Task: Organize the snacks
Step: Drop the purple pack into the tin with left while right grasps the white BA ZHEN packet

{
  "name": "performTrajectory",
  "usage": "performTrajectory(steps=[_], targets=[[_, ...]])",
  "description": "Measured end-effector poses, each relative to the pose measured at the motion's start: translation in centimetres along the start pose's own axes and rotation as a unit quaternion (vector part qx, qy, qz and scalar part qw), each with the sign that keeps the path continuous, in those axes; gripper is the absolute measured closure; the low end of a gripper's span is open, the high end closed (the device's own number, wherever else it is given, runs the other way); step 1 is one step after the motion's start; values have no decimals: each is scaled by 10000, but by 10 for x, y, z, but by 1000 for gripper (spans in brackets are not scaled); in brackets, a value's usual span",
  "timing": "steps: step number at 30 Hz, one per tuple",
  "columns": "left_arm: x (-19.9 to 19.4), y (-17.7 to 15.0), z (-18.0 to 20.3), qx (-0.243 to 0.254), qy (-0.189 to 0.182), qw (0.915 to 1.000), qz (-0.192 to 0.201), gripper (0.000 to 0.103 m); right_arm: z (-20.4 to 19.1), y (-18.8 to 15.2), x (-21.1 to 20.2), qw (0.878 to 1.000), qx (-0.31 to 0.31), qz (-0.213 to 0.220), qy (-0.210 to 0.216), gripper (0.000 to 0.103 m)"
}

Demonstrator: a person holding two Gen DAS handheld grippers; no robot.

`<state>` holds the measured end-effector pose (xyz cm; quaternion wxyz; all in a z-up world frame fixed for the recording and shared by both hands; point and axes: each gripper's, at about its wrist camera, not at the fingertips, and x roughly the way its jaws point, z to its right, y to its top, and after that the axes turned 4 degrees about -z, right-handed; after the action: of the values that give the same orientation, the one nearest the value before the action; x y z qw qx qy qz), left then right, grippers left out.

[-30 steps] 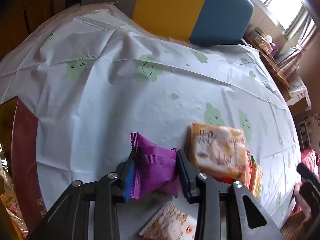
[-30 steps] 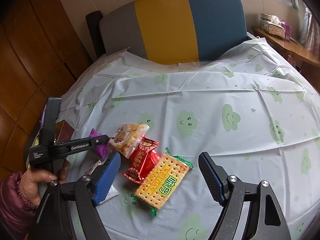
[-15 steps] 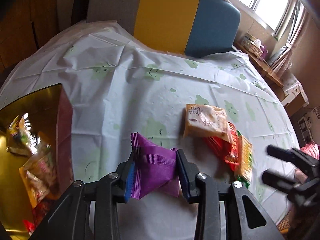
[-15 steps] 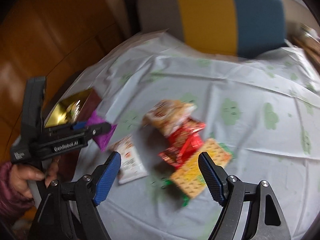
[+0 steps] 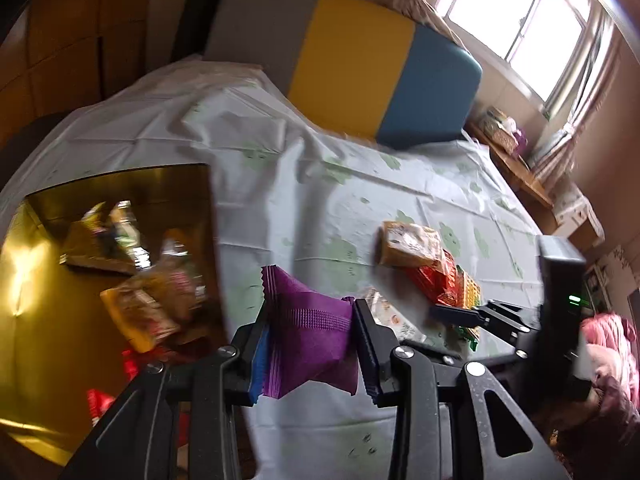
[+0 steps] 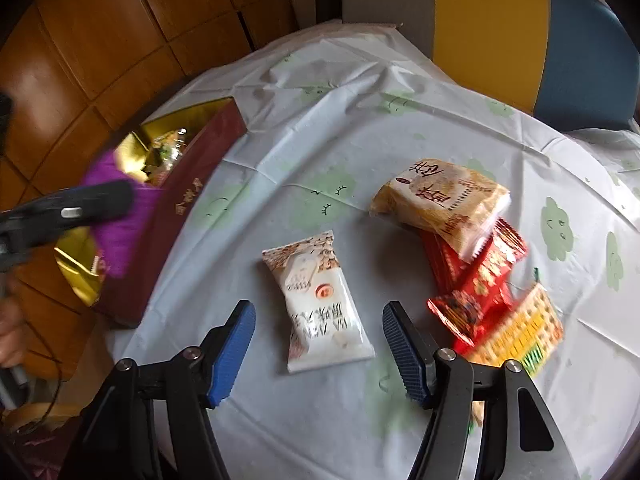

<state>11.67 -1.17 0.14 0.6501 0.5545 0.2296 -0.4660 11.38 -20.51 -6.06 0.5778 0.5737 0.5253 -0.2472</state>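
My left gripper [image 5: 310, 338] is shut on a purple snack packet [image 5: 308, 330] and holds it in the air at the right wall of the gold-lined maroon box [image 5: 80, 200]. The right wrist view shows the packet [image 6: 120, 220] over the box [image 6: 176, 216]. My right gripper [image 6: 318, 344] is open, its jaws on either side of a white snack packet [image 6: 320, 304] lying on the tablecloth. A beige packet [image 6: 440, 204], red packets [image 6: 480, 280] and a yellow cracker pack [image 6: 520, 332] lie to its right.
The box holds several snack packets [image 5: 144, 300]. The round table has a white cloth with green cloud faces [image 6: 360, 120]. A grey, yellow and blue chair back [image 5: 352, 68] stands behind the table. Wood panelling [image 6: 100, 40] is at the left.
My left gripper carried the purple packet left, up to the box. My right gripper moved left and down, from the cracker pack to the white packet.
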Motion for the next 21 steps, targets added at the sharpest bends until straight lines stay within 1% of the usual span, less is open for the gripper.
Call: performTrajectory(steps=[2,3,4,5,6,9,11,14,17,19,21], targets=[[-12,-3,-13,-126,28,9999,97,66,-1,5,9,10000,33,-34,-20,38],[-20,-5,-22,-210,67,9996,162,65,-1,7,15,10000,72,-53,38,46],[-27,-7,-30,-295,119,9992,221,65,-3,9,23,9999,129,-106,-11,57],[-31,-8,-36,-359,158,9989,261,65,-5,10,24,9999,114,-47,-93,57],[-40,-10,-47,-475,235,9980,337,65,-10,10,25,9998,34,61,-204,63],[-57,-16,-75,-744,485,9949,475,65,-15,7,27,9993,-119,142,-314,65],[-64,-21,-96,-968,643,9919,513,65,-13,3,27,9992,-267,176,-255,65],[-66,-28,-126,-1428,827,9851,481,65,-9,5,27,9995,-243,133,-157,65],[-63,-36,-145,-1821,857,9786,434,65,-12,4,27,9990,-349,168,-231,65],[-57,-38,-152,-2009,832,9754,354,65,-17,2,27,9980,-476,198,-360,65],[-51,-38,-156,-2117,761,9740,280,65,-18,2,27,9975,-533,215,-421,65]])
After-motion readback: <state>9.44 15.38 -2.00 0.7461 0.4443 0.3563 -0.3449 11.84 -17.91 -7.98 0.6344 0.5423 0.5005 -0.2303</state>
